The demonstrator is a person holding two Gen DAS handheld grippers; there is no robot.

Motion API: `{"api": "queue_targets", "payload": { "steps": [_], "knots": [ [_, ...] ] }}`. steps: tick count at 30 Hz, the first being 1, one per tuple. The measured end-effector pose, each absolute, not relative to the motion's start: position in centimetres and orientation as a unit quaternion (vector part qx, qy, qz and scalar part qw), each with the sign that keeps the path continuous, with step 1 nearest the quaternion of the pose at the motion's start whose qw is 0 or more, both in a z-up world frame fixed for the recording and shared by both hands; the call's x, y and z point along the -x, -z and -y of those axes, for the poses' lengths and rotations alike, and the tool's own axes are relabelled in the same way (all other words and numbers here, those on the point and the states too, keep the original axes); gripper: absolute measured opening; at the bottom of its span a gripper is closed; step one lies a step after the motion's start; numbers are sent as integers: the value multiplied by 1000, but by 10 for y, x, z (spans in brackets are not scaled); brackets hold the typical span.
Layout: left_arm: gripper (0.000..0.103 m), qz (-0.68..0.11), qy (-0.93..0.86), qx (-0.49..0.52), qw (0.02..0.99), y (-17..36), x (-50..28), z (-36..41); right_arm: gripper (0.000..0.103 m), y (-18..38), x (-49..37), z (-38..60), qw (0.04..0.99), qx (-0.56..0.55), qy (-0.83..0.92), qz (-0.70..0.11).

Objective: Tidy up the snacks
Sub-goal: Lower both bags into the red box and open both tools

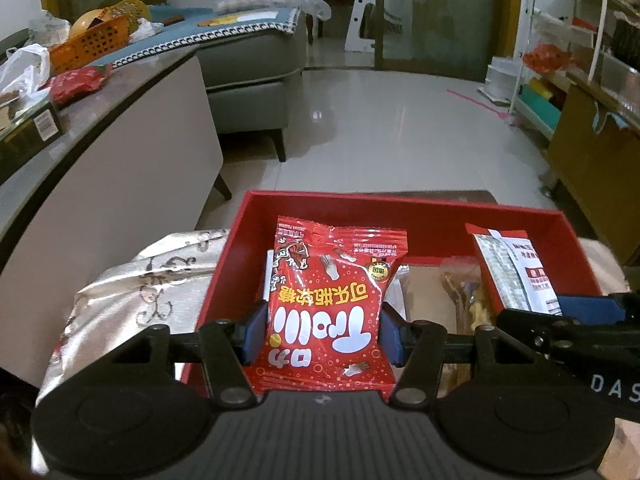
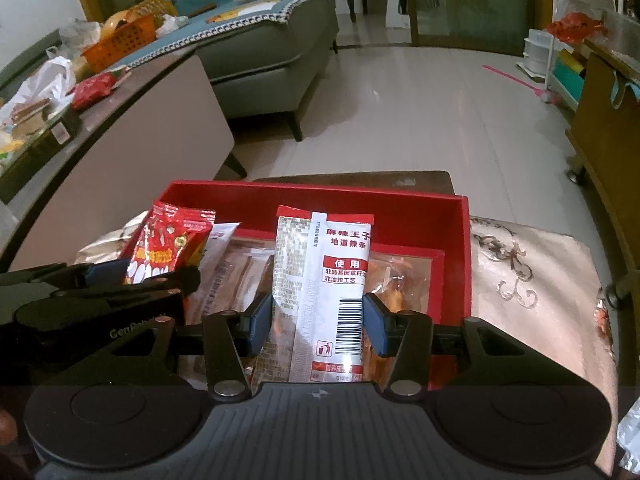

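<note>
The left gripper (image 1: 323, 330) clamps a red gummy candy packet (image 1: 332, 308) between its blue pads, above the near left part of the red box (image 1: 400, 210). The right gripper (image 2: 316, 326) grips a white-and-red spicy strip packet (image 2: 324, 288) over the box's right part. Clear-wrapped snacks (image 2: 236, 276), seemingly dried strips, lie inside. The box sits on an embroidered cloth (image 2: 532, 280).

I am working in a home living room: a grey sofa (image 1: 248, 64) under a blue throw, glossy floor tiles (image 1: 380, 128). A wire storage rack (image 1: 560, 40) stands right, a cluttered surface (image 1: 120, 92) left.
</note>
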State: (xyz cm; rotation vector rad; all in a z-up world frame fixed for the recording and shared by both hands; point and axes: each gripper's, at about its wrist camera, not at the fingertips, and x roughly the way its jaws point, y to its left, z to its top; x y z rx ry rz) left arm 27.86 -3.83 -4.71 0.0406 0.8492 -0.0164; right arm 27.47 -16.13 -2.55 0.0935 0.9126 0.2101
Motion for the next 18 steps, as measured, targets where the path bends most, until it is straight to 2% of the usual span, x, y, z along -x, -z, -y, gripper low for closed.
{"api": "queue_targets", "payload": {
  "steps": [18],
  "knots": [
    [57,-422,8,-45,905,54,-283,45,64,38,-289,153,891,-26,-81,-445]
  ]
}}
